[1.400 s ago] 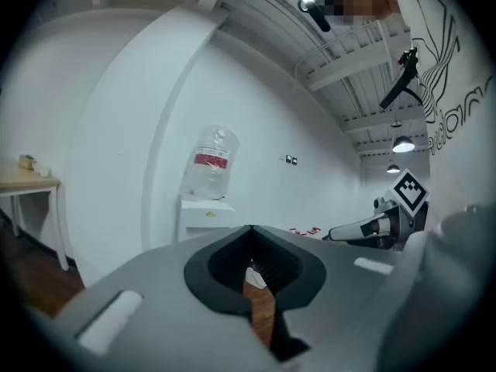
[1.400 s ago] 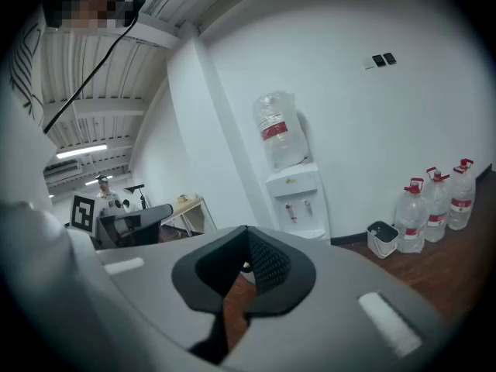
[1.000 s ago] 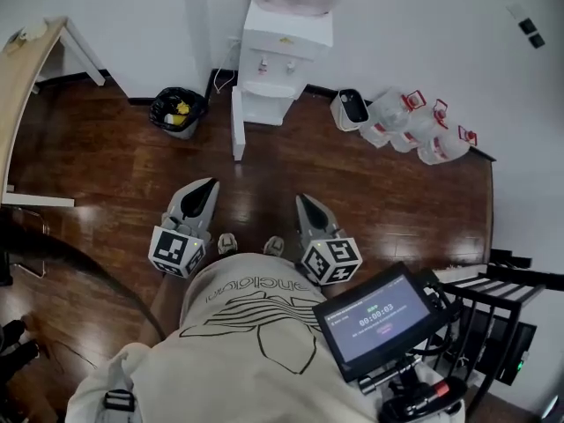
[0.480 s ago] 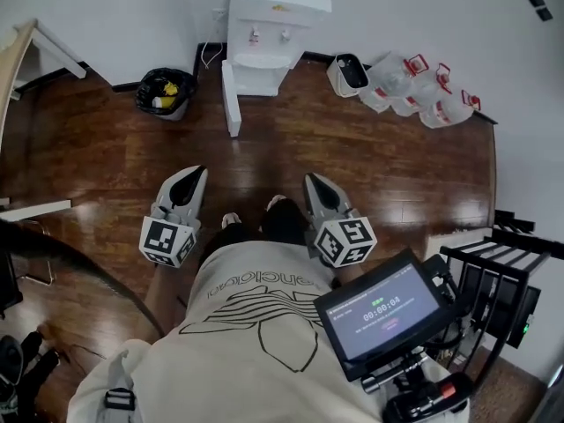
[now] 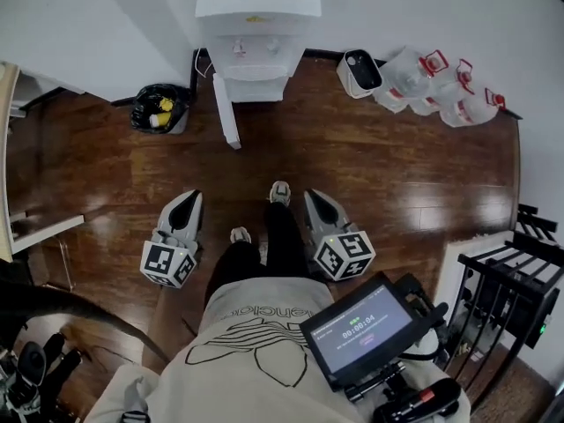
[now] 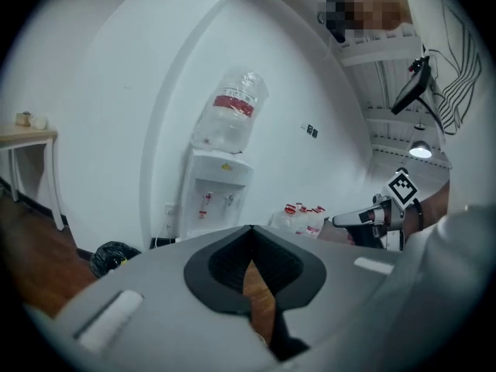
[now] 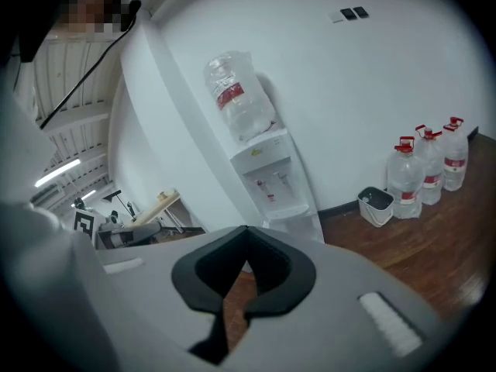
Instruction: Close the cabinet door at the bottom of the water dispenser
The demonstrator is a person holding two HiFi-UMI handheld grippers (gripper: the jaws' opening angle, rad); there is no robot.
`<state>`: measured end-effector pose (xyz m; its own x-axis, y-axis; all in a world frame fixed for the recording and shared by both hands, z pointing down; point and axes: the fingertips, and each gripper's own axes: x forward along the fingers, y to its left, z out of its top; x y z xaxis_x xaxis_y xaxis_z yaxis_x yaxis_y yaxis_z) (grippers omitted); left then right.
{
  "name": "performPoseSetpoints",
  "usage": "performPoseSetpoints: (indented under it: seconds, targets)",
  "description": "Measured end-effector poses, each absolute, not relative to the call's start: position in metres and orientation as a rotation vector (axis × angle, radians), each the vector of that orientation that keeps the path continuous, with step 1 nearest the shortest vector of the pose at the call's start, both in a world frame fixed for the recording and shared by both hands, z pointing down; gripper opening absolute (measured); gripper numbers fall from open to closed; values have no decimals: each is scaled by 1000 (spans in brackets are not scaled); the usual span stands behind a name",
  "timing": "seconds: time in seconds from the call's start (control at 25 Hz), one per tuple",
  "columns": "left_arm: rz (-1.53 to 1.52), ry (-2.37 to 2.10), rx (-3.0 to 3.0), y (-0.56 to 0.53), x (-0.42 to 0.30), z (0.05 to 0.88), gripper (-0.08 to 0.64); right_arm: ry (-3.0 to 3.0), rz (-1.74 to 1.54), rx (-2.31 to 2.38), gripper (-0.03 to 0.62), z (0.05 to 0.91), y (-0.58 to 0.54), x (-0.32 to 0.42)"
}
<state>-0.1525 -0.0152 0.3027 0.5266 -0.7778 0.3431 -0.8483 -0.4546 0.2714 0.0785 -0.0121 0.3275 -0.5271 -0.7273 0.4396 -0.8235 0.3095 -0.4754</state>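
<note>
The white water dispenser (image 5: pixel 256 33) stands against the far wall with a water bottle on top. Its bottom cabinet door (image 5: pixel 226 113) hangs open, swung out toward me over the wood floor. My left gripper (image 5: pixel 192 199) and right gripper (image 5: pixel 314 197) are held side by side well short of the door, either side of the person's legs, both pointing at the dispenser. Both are shut with nothing between the jaws. The left gripper (image 6: pixel 249 232) faces the dispenser (image 6: pixel 217 200) from a distance, and so does the right gripper (image 7: pixel 246 232), with the dispenser (image 7: pixel 271 178) ahead.
A black trash bin (image 5: pixel 161 108) sits left of the dispenser. To its right are a small white bin (image 5: pixel 359 70) and several water bottles (image 5: pixel 441 95). A black rack (image 5: pixel 515 280) stands at the right, a table edge (image 5: pixel 7 161) at the left.
The person has stepped forward, so the dispenser and its open door are nearer and more centred. Both grippers stay shut and side by side.
</note>
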Motion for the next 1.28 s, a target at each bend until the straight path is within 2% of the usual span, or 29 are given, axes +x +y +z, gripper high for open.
performPoseSetpoints:
  seconds: [0.24, 0.48, 0.8, 1.28]
  targets:
    - [177, -1362, 2386, -48, -133, 328, 20, -2498, 790, 1504, 3, 356, -53, 93]
    - [192, -1299, 2435, -49, -119, 427, 20, -2460, 569, 1484, 3, 450, -48, 100]
    - [163, -1381, 2400, -51, -151, 564, 20, -2402, 634, 1552, 3, 581, -56, 122]
    - [135, -1566, 2432, -76, -175, 704, 19, -2422, 528, 1623, 3, 715, -71, 151]
